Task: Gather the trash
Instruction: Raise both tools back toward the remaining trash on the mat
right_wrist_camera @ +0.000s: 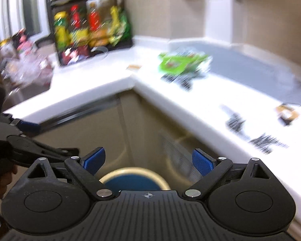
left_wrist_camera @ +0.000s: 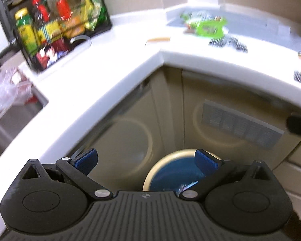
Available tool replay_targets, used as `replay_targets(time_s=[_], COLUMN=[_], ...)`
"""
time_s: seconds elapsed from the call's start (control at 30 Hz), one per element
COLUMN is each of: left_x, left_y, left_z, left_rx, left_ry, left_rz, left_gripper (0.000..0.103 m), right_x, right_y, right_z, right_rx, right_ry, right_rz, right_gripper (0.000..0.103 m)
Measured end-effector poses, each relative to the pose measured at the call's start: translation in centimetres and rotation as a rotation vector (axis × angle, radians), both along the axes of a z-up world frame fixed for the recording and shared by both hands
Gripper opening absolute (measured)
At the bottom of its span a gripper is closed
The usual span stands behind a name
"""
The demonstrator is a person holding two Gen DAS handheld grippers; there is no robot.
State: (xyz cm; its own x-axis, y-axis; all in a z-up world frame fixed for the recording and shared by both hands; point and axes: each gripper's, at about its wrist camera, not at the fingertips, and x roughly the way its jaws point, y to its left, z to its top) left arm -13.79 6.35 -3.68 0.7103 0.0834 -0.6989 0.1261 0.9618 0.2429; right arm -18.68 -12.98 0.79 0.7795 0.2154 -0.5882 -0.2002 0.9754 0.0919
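Both views are blurred by motion. A round bin with a cream rim (left_wrist_camera: 166,154) and blue liner stands on the floor below the counter corner; its rim (right_wrist_camera: 130,170) also shows under the right gripper. My left gripper (left_wrist_camera: 146,160) is open and empty above the bin. My right gripper (right_wrist_camera: 148,161) is open and empty as well. A green wrapper (left_wrist_camera: 208,27) lies on the white counter, seen too in the right wrist view as a green wrapper (right_wrist_camera: 180,63). Dark scraps (left_wrist_camera: 228,42) lie near the counter edge; more dark scraps (right_wrist_camera: 250,130) lie to the right. The left gripper (right_wrist_camera: 30,128) shows at the left edge.
A black rack of bottles and packets (left_wrist_camera: 56,26) stands at the back left of the L-shaped white counter (left_wrist_camera: 114,64). A sink (left_wrist_camera: 12,116) with clear plastic lies far left. A small tan item (left_wrist_camera: 158,39) and a yellow-brown scrap (right_wrist_camera: 287,113) rest on the counter. Beige cabinet doors (left_wrist_camera: 170,110) stand below.
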Motion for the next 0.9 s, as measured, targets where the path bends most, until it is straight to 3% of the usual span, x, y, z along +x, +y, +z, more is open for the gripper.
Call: replay_targets(time_s=[0.47, 0.73, 0.9], left_x=[6.9, 13.0, 16.6], left_y=[-6.6, -9.7, -11.4], left_z=[5.9, 7.1, 7.4], left_rx=[-0.052, -0.171, -0.222], left_ry=[-0.128, -0.088, -0.081], left_rz=[-0.113, -0.125, -0.120], left_gripper=[0.103, 0.103, 0.103], right_x=[4.4, 10.0, 14.3], right_y=[-11.2, -16.9, -19.8], right_z=[2.9, 4.7, 4.6], right_rx=[-0.021, 0.017, 0.029], right_ry=[-0.173, -0.281, -0.280], right_rz=[-0.354, -0.557, -0.671], right_gripper=[0.096, 0.097, 0.097])
